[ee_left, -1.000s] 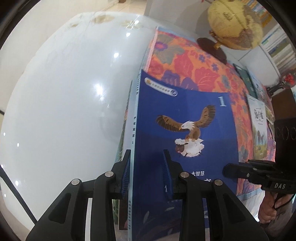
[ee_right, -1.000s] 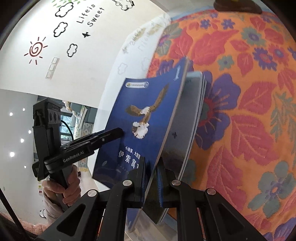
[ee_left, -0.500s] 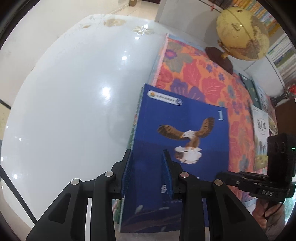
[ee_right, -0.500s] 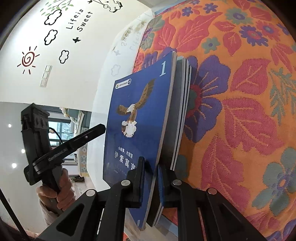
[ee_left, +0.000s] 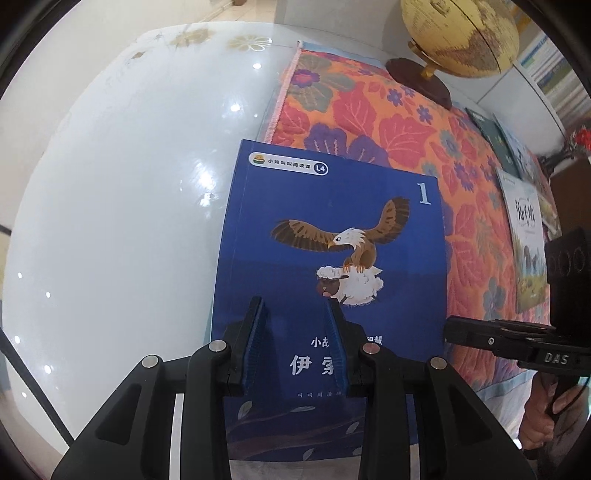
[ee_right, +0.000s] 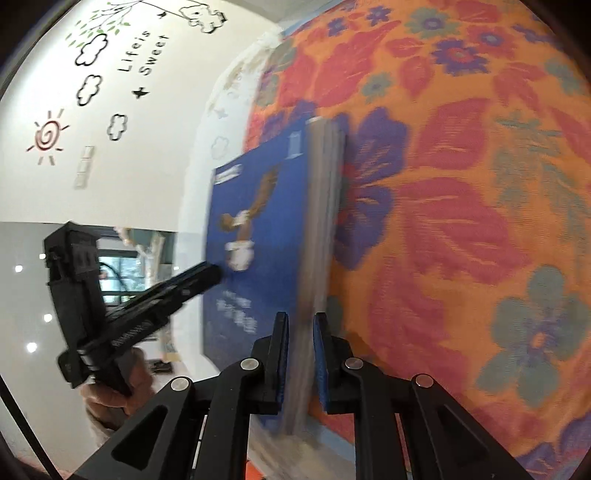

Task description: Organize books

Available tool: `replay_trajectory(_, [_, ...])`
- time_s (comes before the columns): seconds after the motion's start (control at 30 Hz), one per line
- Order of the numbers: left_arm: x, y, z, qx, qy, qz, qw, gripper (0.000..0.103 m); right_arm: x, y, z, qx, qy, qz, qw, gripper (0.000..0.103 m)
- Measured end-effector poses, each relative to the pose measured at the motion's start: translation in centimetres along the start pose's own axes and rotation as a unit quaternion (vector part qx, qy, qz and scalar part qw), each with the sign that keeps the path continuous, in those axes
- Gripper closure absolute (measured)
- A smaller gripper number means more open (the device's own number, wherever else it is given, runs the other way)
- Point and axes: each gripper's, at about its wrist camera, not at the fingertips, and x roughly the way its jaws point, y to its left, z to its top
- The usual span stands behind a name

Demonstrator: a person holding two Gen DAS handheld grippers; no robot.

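My right tool (ee_right: 300, 360) pinches the near corner of a stack of thin books (ee_right: 321, 236), topped by a glossy blue book (ee_left: 332, 280) with an eagle on its cover. The stack lies flat across the seam between the shiny white bench (ee_left: 122, 221) and the woven orange floral cloth (ee_left: 399, 122), long axis running away from me. My left tool (ee_left: 297, 343) hovers over the cover, pads slightly spread, gripping nothing. More flat books (ee_left: 526, 236) lie near the cloth's right edge, and a globe (ee_left: 461, 33) stands at its far edge.
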Motion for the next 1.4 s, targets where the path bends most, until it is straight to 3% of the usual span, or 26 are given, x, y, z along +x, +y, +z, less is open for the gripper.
replay_trajectory(0.2, [0.2,-1.0,0.1,0.0,0.004,0.028,0.9996,0.073,-1.0,-1.7,-0.2,0.016,0.0,0.001,1.0,0.09])
replay_trajectory(0.37, [0.1,-3.0,0.2,-0.026,0.019,-0.035,0.9989,0.073,-2.9,-2.4,-0.1,-0.003,-0.006,-0.013,1.0,0.09])
replay_trajectory(0.57, [0.5,-9.8,1.8,0.013,0.009,-0.054,0.9984,0.073,-9.0,-5.8,0.3,-0.004,-0.059,-0.016,0.998,0.09])
replay_trajectory(0.87, [6.3,-21.5,2.8,0.051,0.047,-0.113,0.9912,0.073,-20.2,-16.3,-0.9,0.058,-0.145,-0.051,0.986,0.09])
replay_trajectory(0.97, [8.3,-24.8,2.7,0.056,0.066,-0.131,0.9875,0.073,-22.9,-19.5,-1.0,0.066,-0.156,-0.077,0.983,0.084])
replay_trajectory(1.03, [8.9,-26.4,2.7,0.064,0.063,-0.118,0.989,0.073,-23.7,-21.0,-0.8,0.066,-0.156,-0.089,0.982,0.079])
replay_trajectory(1.13, [8.8,-27.2,3.3,0.062,0.061,-0.12,0.989,0.07,-24.3,-22.8,-0.7,0.068,-0.15,-0.049,0.985,0.079])
replay_trajectory(1.3, [9.4,-27.6,3.8,0.048,0.066,-0.147,0.9857,0.07,-25.5,-24.5,-0.2,0.057,-0.165,-0.027,0.984,0.078])
replay_trajectory(1.33, [9.6,-27.7,3.9,0.043,0.066,-0.155,0.9848,0.071,-25.3,-24.5,-0.3,0.06,-0.164,-0.022,0.984,0.069])
replay_trajectory(1.37, [9.7,-27.8,4.1,0.037,0.065,-0.161,0.984,0.07,-25.4,-25.0,0.0,0.064,-0.161,-0.032,0.984,0.064])
replay_trajectory(1.4, [9.9,-27.8,4.4,0.03,0.065,-0.169,0.9831,0.07,-25.5,-25.7,0.2,0.061,-0.16,-0.015,0.985,0.063])
